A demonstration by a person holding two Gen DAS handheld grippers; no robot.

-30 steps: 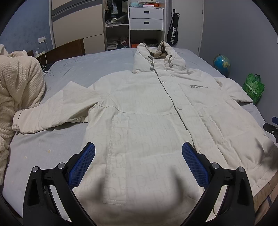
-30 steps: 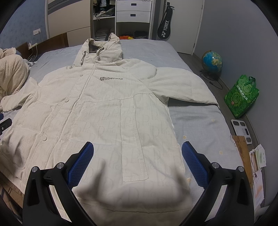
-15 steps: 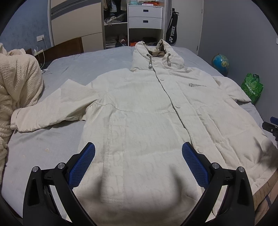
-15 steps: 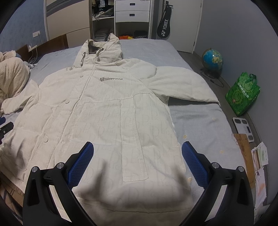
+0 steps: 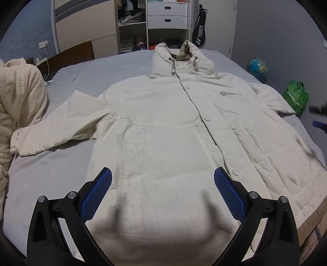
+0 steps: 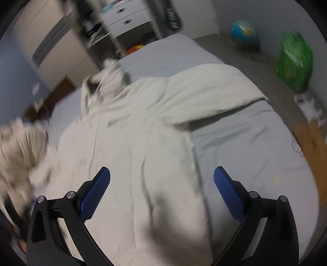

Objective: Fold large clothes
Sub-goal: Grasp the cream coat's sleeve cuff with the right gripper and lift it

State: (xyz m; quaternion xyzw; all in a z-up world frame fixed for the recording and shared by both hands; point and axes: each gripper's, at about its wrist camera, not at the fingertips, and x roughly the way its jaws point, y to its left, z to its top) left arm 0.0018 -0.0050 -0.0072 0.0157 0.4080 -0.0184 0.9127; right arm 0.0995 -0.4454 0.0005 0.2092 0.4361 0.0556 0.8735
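A large cream hooded coat [image 5: 173,126] lies spread face up on the grey bed [image 5: 40,174], buttoned, hood toward the far wardrobe, both sleeves stretched outward. My left gripper [image 5: 162,180] hangs open above the coat's lower hem, blue pads wide apart, nothing between them. In the right wrist view the picture is blurred and tilted; the coat [image 6: 143,143] fills the left and middle, its right sleeve [image 6: 214,94] reaching toward the bed's edge. My right gripper [image 6: 162,180] is open above the coat's right side seam. The right gripper's tip [image 5: 318,122] shows at the far right of the left wrist view.
A cream knitted blanket [image 5: 18,98] is heaped on the bed's left side. Beyond the bed stand a wardrobe and white drawers [image 5: 167,18]. On the floor to the right are a globe [image 6: 244,32], a green bag [image 6: 294,59], a scale [image 6: 308,106].
My right gripper has swung sharply, tilting its view and moving right toward the coat's side seam and sleeve. My left gripper drifted only slightly. Both stay open.
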